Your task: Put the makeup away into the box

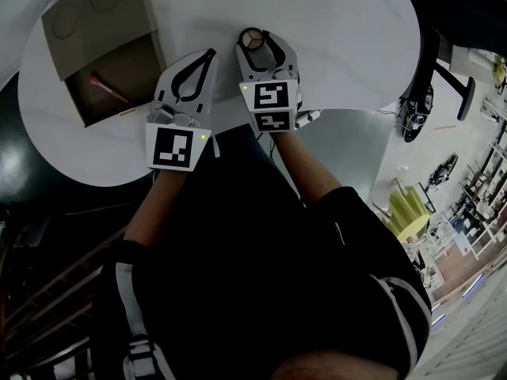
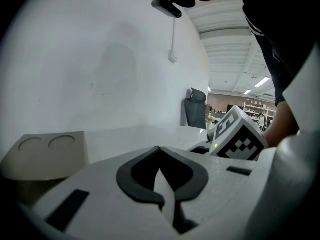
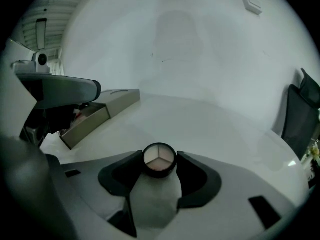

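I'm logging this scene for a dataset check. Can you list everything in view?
table: one, white, round, under everything.
box: one, beige, open, on the table's left side.
pink item: one, pink, inside the box; kind unclear.
eyeshadow compact: one, black rim, three pale shades, on the table.
office chair: one, black, beyond the table.
left gripper: one, white, jaws together, empty.
right gripper: one, white, jaws against the eyeshadow compact's sides.
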Motion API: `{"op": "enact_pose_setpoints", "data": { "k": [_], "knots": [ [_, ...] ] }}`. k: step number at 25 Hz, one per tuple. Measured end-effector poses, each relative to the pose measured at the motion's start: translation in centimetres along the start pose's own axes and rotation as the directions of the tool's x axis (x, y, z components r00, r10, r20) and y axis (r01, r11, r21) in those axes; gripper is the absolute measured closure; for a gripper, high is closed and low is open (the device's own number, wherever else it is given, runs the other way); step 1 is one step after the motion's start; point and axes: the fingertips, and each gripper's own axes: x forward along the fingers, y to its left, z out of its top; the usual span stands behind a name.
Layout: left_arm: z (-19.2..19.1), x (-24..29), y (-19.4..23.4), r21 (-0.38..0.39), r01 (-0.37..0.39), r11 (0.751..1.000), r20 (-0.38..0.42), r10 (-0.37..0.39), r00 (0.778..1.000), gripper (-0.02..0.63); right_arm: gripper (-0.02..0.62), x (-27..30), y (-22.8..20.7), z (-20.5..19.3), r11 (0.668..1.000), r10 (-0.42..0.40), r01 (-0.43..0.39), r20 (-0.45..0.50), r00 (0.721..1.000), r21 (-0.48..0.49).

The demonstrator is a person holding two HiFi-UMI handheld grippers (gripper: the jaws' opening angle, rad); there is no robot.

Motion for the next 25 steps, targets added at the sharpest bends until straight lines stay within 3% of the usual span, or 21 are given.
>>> {"op": "enact_pose_setpoints", "data": {
  "k": [8, 25],
  "knots": [
    [1.0, -1.7, 0.4, 0.018, -0.016, 1.000, 0.040, 0.016, 0.999, 0.600, 0.365, -1.8, 0.7, 1.7, 1.000, -0.018, 0.019, 0.043, 0.999, -0.014],
    [6.6, -9.1, 1.2, 0.062, -0.099, 0.993, 0.184, 0.086, 0.979, 0.600, 0.365, -10.7, 5.0, 10.8, 0.999, -0.007, 0.016, 0.206, 0.979, -0.044]
  ]
}}
